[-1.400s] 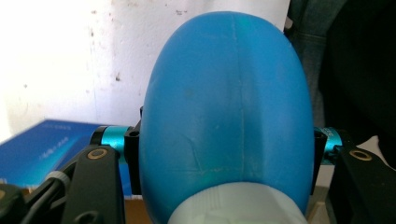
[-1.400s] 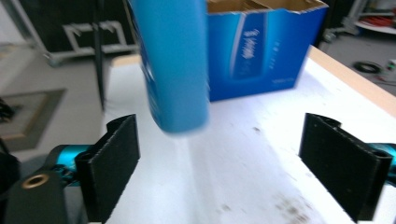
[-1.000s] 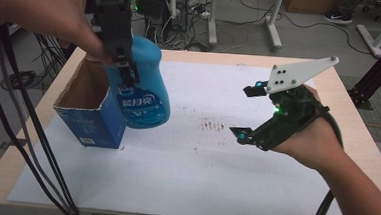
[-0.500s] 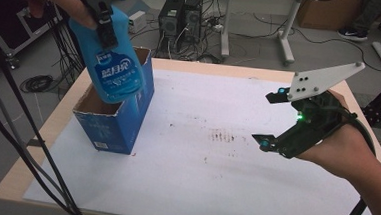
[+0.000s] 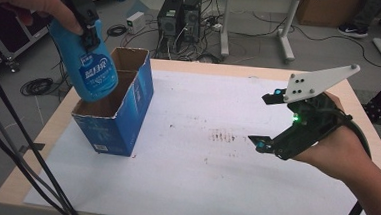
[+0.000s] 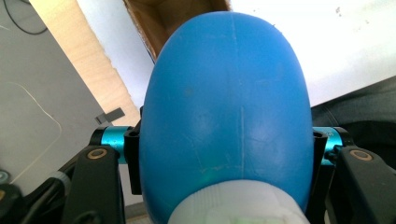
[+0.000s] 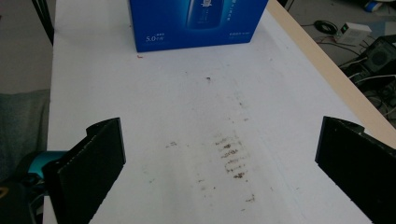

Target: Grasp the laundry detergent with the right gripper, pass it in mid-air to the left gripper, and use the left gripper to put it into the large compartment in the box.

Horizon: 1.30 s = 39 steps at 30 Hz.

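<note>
Left gripper view — jaws clamp bottle (image 6: 224, 112).

An open-topped blue carton (image 5: 120, 115) stood as the sole obstacle at the left of the bench (image 5: 183, 187), its mouth partly blocked by a blue bottle (image 5: 93, 69) hanging over it. White sheet between carton and right gripper (image 5: 267, 121) lay open for passage.

The left tongs (image 5: 85, 28) hang high at the far left, jaws clamped shut, pointing down. The right tongs (image 5: 268, 120) hover at the right, jaws spread wide.
</note>
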Each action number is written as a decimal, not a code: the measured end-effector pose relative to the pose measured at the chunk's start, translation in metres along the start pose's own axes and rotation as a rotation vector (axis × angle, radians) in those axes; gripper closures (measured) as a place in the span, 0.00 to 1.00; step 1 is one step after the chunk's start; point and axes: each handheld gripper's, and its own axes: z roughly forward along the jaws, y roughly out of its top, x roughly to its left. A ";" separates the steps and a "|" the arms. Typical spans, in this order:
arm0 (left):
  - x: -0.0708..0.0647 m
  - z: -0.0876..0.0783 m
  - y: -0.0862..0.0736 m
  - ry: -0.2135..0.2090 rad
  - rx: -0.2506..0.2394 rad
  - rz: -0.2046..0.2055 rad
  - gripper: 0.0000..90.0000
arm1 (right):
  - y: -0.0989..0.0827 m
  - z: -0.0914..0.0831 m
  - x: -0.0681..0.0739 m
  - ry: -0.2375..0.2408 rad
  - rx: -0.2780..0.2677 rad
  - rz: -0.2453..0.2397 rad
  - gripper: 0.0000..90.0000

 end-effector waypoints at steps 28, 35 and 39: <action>0.003 0.132 0.025 0.046 0.042 0.558 0.43 | -0.018 0.002 -0.003 -0.017 0.016 0.071 0.01; 0.004 0.149 0.024 0.044 0.050 0.630 0.43 | -0.018 0.001 -0.002 -0.022 0.020 0.075 0.01; 0.006 0.164 0.024 0.046 0.057 0.668 0.42 | -0.017 0.002 -0.001 -0.025 0.025 0.075 0.01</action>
